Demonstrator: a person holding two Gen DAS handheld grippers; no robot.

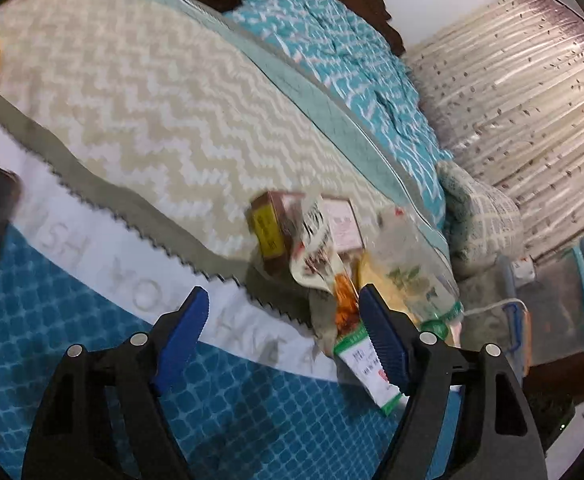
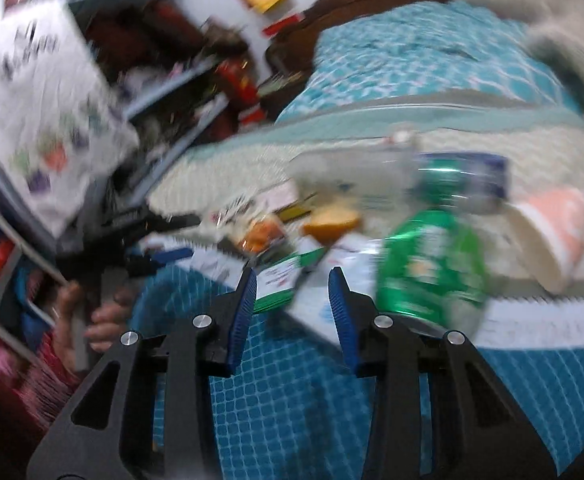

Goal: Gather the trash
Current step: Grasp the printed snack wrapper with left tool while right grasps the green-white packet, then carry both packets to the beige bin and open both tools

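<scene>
Trash (image 1: 332,256) heaped on bedspread (image 1: 140,92), tongs (image 1: 282,312) gaping.

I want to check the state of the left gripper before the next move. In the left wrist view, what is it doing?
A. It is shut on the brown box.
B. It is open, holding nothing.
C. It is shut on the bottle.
B: the left gripper stands open above the bed, its fingers wide apart, with the trash pile just ahead.

Bare chevron blanket (image 1: 140,120) on your left, trash pile (image 1: 332,256) crowding your left jaws' right side, what looks like a green bottle (image 2: 432,268) blocking your right.
</scene>
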